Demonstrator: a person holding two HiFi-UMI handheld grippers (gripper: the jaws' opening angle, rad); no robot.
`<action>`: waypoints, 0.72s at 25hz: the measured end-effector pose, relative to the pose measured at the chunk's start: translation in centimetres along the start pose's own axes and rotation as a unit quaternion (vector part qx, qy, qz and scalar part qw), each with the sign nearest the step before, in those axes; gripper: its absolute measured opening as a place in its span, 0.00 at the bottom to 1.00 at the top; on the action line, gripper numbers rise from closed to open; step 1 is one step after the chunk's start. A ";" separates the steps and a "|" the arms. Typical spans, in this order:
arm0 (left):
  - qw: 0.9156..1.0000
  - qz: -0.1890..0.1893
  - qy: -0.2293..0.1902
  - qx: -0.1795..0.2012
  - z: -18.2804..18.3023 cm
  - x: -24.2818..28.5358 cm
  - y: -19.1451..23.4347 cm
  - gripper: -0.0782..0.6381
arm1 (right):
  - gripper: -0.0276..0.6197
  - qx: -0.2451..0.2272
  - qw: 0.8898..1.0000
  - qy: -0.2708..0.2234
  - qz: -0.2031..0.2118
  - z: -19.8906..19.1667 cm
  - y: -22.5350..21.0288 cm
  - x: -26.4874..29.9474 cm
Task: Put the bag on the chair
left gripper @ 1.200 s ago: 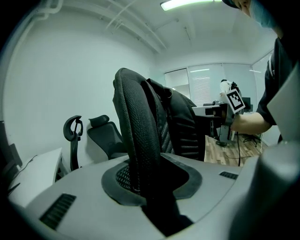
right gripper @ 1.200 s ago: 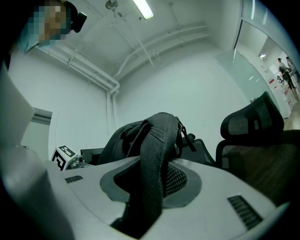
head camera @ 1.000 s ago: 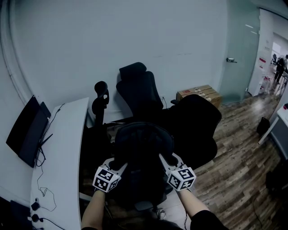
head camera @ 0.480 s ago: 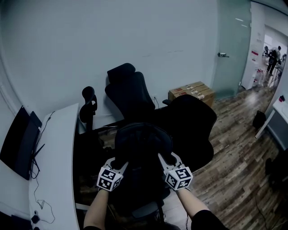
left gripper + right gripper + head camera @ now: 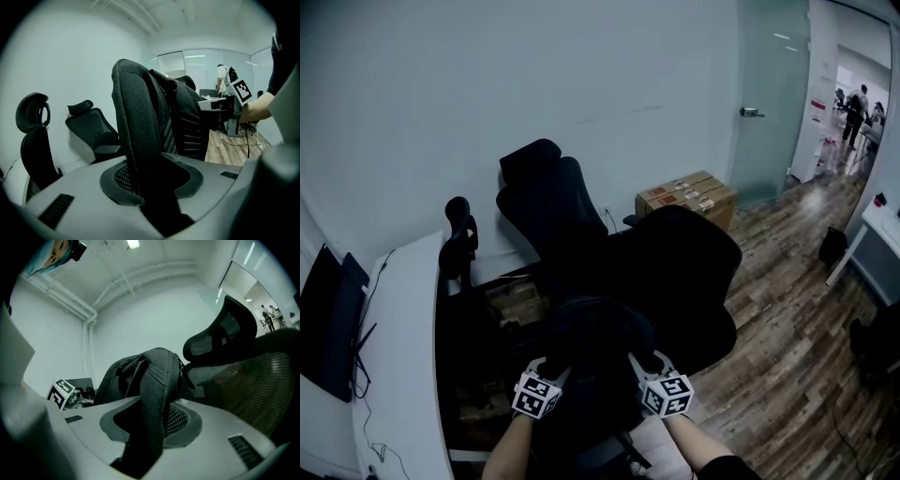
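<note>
A black backpack (image 5: 595, 336) hangs between my two grippers, low in the head view, just in front of the black mesh office chair (image 5: 684, 272). My left gripper (image 5: 547, 364) is shut on the bag's left mesh shoulder strap (image 5: 140, 140); its jaws have just been opening a little, with the strap still between them. My right gripper (image 5: 644, 361) is shut on the other strap (image 5: 157, 394). In the right gripper view the chair's back and headrest (image 5: 225, 333) rise right behind the bag.
A second black chair (image 5: 548, 202) leans back against the wall, and a third chair's headrest (image 5: 457, 217) stands by the white desk (image 5: 398, 356) with a monitor (image 5: 323, 319) at left. Cardboard boxes (image 5: 686, 195) sit by the glass door (image 5: 769, 94). People stand far off beyond it.
Both grippers have sunk with the bag, which now hangs lower in the head view and closer to the chair's seat. The grip on both straps looks the same.
</note>
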State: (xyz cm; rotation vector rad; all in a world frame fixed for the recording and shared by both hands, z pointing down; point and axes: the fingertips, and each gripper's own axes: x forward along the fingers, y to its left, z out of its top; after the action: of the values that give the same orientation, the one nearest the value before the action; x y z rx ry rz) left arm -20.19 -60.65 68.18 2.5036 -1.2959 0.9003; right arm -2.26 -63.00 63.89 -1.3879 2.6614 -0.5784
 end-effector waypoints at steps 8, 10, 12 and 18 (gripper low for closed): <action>0.998 -0.029 0.058 -0.015 -4.1 5.1 -0.2 0.31 | 0.26 0.038 0.997 0.064 -0.031 -6.0 -3.9 1.4; 0.997 -0.031 0.064 -0.019 -4.4 6.0 0.1 0.32 | 0.26 0.041 0.996 0.067 -0.033 -6.5 -4.6 1.8; 0.997 -0.036 0.067 -0.023 -4.1 7.0 0.6 0.33 | 0.26 0.045 0.996 0.068 -0.040 -6.5 -5.5 2.5; 0.994 -0.032 0.095 -0.044 -4.3 9.4 1.9 0.38 | 0.26 0.059 0.993 0.079 -0.068 -7.5 -7.3 3.8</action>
State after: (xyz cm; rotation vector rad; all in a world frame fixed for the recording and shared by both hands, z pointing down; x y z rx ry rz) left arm -19.49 -66.40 76.90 2.3152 -1.1640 1.0153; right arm -0.63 -67.64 73.86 -1.5573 2.6135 -0.8802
